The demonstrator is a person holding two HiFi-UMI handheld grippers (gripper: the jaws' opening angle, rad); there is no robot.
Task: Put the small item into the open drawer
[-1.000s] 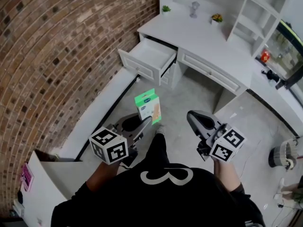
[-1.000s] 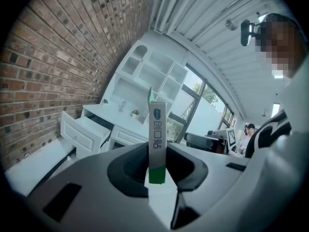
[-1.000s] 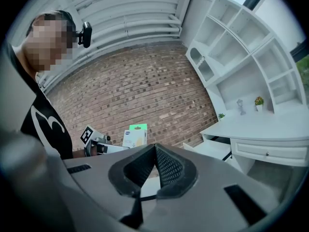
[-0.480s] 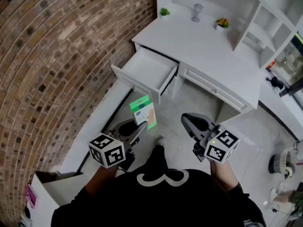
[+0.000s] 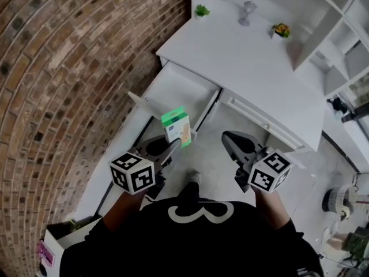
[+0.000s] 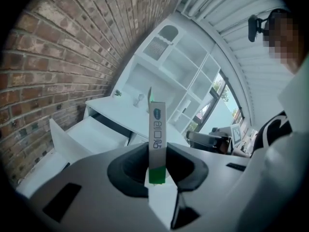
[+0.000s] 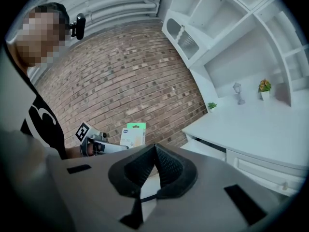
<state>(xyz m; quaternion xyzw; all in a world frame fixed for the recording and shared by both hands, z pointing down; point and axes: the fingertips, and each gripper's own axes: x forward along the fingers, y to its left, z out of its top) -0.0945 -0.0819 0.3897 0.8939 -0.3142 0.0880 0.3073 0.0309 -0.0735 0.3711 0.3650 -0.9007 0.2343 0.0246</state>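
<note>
A small white and green box (image 5: 175, 126) stands upright between the jaws of my left gripper (image 5: 174, 145), which is shut on its lower end. In the left gripper view the box (image 6: 156, 124) shows edge-on between the pads. It hangs just in front of the open white drawer (image 5: 151, 101), near the drawer's front panel; the drawer (image 6: 91, 132) looks bare inside. My right gripper (image 5: 229, 137) is held level beside it, to the right, shut with nothing in it (image 7: 154, 148). From the right gripper view I see the box (image 7: 133, 133) and the left gripper (image 7: 96, 147).
The white desk (image 5: 248, 56) carries two small potted plants (image 5: 201, 10) (image 5: 280, 30) and a glass (image 5: 247, 11), with shelves behind. A closed drawer (image 5: 259, 126) sits right of the open one. A brick wall (image 5: 69, 68) runs along the left. A white box (image 5: 55, 241) stands at lower left.
Both grippers and the person have come closer to the desk. The box, still held, now hangs at the open drawer's front edge instead of over the floor short of it.
</note>
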